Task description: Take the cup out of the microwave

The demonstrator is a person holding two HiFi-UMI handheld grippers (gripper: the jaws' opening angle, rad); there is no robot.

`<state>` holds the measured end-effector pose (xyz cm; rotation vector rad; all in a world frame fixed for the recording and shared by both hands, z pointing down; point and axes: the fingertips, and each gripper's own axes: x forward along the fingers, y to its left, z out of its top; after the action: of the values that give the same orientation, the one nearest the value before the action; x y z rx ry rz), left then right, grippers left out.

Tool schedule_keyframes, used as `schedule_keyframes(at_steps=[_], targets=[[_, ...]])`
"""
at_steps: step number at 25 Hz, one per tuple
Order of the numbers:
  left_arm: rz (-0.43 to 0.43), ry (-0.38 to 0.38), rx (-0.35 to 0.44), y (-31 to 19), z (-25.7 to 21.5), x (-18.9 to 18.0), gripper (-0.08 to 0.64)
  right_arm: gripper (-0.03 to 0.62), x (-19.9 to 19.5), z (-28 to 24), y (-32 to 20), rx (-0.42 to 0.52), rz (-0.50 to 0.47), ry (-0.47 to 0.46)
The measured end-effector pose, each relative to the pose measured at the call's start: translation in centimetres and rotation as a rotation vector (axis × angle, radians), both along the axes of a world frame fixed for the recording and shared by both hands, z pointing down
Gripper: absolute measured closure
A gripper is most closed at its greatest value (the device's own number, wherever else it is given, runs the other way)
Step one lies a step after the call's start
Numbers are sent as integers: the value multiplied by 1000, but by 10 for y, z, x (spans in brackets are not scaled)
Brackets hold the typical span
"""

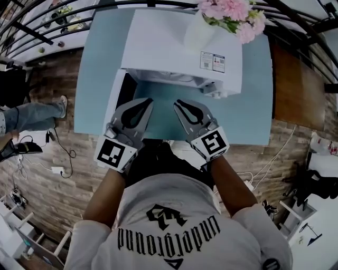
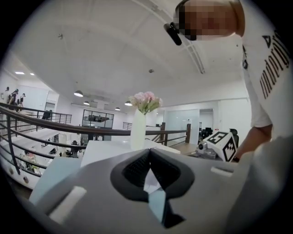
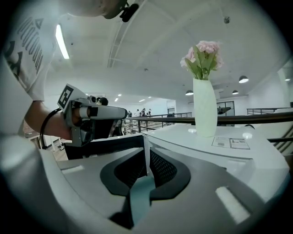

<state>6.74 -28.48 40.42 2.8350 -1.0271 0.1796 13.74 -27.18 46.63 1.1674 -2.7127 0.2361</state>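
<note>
Facing the open microwave point(image 1: 185, 47), the left gripper point(image 1: 149, 101) is clenched empty; the right gripper point(image 1: 178, 103) stands slightly parted, empty.

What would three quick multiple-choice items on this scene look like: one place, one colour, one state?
1. The vase stands:
A. on the microwave
B. on the floor
C. inside the microwave

2. The flowers are:
A. yellow
B. pink
C. blue

3. The microwave's door is:
A. shut
B. open
C. missing

Key:
1. A: the head view shows the vase on the microwave's top.
2. B: the blooms are pink in every view.
3. B: the door is swung out at the head view's left, with the cavity exposed.
</note>
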Motion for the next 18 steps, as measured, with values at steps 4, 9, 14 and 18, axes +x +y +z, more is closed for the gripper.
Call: schedule_keyframes(at_steps=[4,9,14,18], targets=[[2,-3,-44,-6,26,11,509,552,-1,22,-15,-44,-2,0],[-16,-9,-63,-17,59,16,509,532,1,46,-33,-15,2,-17],[-26,-36,-51,-33,84,18,509,518,1,78,-51,-40,-17,-35],[-41,-46,-46,-46,100,17,509,506,1,100,-65,-34,-5,-21]])
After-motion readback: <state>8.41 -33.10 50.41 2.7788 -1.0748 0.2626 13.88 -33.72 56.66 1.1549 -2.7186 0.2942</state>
